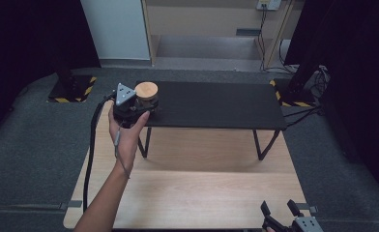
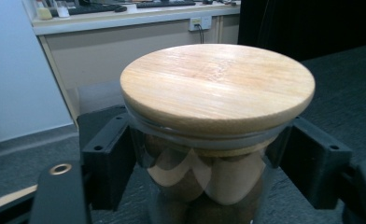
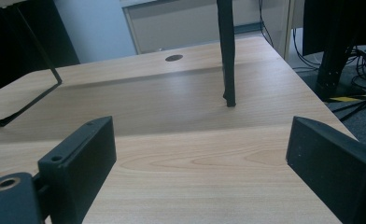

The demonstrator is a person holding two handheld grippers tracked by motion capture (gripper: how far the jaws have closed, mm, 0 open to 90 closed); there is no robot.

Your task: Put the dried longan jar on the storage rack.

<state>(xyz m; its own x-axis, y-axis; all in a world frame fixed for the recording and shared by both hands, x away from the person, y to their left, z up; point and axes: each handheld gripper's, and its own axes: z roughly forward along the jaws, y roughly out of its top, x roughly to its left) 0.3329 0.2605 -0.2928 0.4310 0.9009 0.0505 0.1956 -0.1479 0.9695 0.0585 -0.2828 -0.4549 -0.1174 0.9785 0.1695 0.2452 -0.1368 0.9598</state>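
Glass jar [image 2: 204, 186], round pale bamboo lid [image 2: 217, 86], standing between the black jaws of the left gripper [image 1: 138, 104].
Clear cylindrical wall, smooth; brown rounded contents inside. Jar sits at the left end of the matte black shelf [image 1: 216, 104]; whether the jaws press its sides or stand just clear cannot be told. Right gripper [image 3: 200, 158]: jaws wide apart, holding nothing, over the light woodgrain table [image 1: 202, 193].
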